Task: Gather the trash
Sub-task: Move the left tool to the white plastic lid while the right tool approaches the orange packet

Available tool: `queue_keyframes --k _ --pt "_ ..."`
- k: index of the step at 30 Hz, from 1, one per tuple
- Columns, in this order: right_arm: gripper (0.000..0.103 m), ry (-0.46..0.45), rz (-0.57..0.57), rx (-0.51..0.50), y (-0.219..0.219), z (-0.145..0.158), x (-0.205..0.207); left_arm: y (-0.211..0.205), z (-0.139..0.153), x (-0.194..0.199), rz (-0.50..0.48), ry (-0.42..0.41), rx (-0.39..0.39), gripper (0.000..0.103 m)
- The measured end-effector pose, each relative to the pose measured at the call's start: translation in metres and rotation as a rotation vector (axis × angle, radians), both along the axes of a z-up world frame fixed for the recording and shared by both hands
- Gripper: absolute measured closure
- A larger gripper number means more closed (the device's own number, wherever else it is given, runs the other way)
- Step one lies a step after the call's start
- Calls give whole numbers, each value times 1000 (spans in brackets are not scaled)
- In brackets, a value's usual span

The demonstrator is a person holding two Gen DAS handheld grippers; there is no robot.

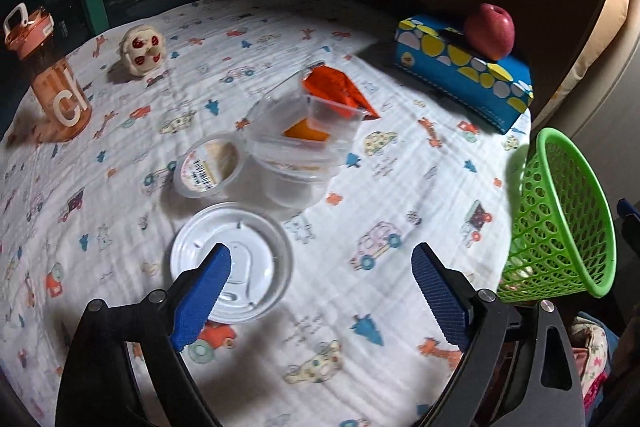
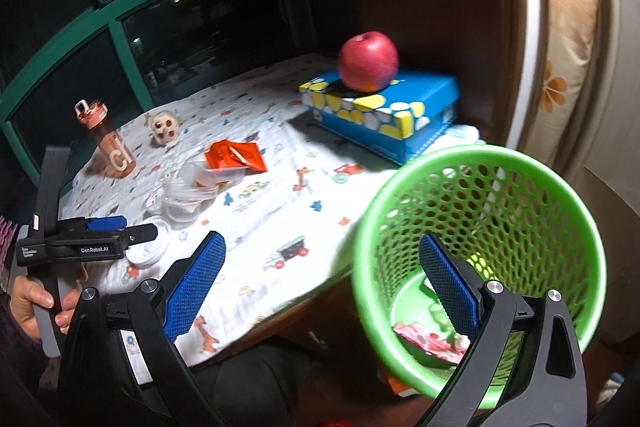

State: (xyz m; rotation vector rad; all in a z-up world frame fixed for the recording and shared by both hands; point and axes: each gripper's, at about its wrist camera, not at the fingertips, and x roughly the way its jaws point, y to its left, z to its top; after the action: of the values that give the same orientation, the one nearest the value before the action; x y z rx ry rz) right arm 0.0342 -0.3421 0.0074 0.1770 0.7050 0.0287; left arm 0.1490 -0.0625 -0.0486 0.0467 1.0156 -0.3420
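Left gripper (image 1: 320, 267): fingers spread wide, nothing held, poised over white lid (image 1: 231, 261).
Right gripper (image 2: 322, 265): fingers spread wide, nothing held, beside green basket (image 2: 520, 179).

This is a home at night: a counter under a child's vehicle-print cloth (image 1: 400, 195) carries an apple (image 2: 368, 61) on a spotted tissue box (image 2: 384, 115), beside a floral curtain (image 2: 560, 27) and dark green-framed windows (image 2: 120, 31).

Dim room, tablecloth (image 1: 360, 167) brightly lit from above; fisheye edges dark, slightly blurred.
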Motion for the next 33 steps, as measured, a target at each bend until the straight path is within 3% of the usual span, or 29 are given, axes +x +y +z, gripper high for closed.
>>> queue_keyframes --k 5,12,23,33 --pt "7 13 53 -6 25 -3 11 26 -26 8 -22 39 51 10" --pt "7 34 94 -6 45 -8 22 27 -51 15 -85 69 96 10" --pt "7 63 141 0 65 -17 38 37 -46 21 -75 37 102 8" --pt "7 74 181 6 80 -21 46 38 -55 27 -92 61 115 8"
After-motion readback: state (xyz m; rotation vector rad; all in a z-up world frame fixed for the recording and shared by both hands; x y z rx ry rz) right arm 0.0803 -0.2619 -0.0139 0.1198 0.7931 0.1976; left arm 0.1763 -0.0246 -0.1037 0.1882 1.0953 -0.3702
